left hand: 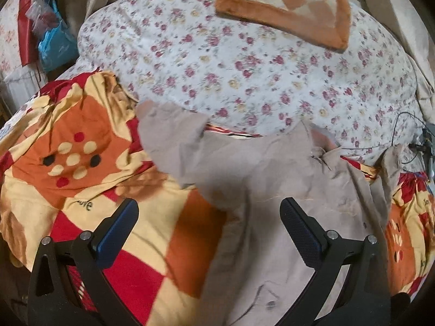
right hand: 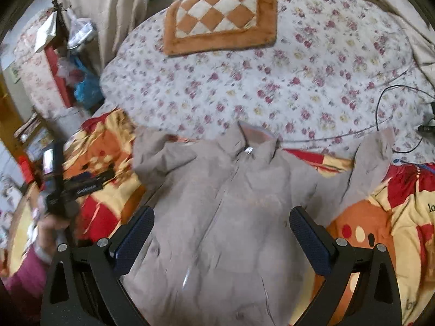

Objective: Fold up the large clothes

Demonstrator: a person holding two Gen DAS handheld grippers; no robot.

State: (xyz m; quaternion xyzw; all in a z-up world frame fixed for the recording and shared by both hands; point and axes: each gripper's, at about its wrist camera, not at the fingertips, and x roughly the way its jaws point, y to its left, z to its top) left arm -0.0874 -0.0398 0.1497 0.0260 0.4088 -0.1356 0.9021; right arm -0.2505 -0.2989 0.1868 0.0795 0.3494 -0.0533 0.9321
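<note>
lay collar-away, long axis straight ahead of the right gripper (right hand: 221,233) — grey jacket (right hand: 231,203); both grippers' fingers wide, empty; left gripper (left hand: 209,228) over its sleeve-side edge.

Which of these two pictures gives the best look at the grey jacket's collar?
The right wrist view. There the collar sits near the middle, both flaps spread and the zipper pull between them. In the left wrist view the collar lies off to the right, crumpled and partly hidden by folds of the jacket.
</note>
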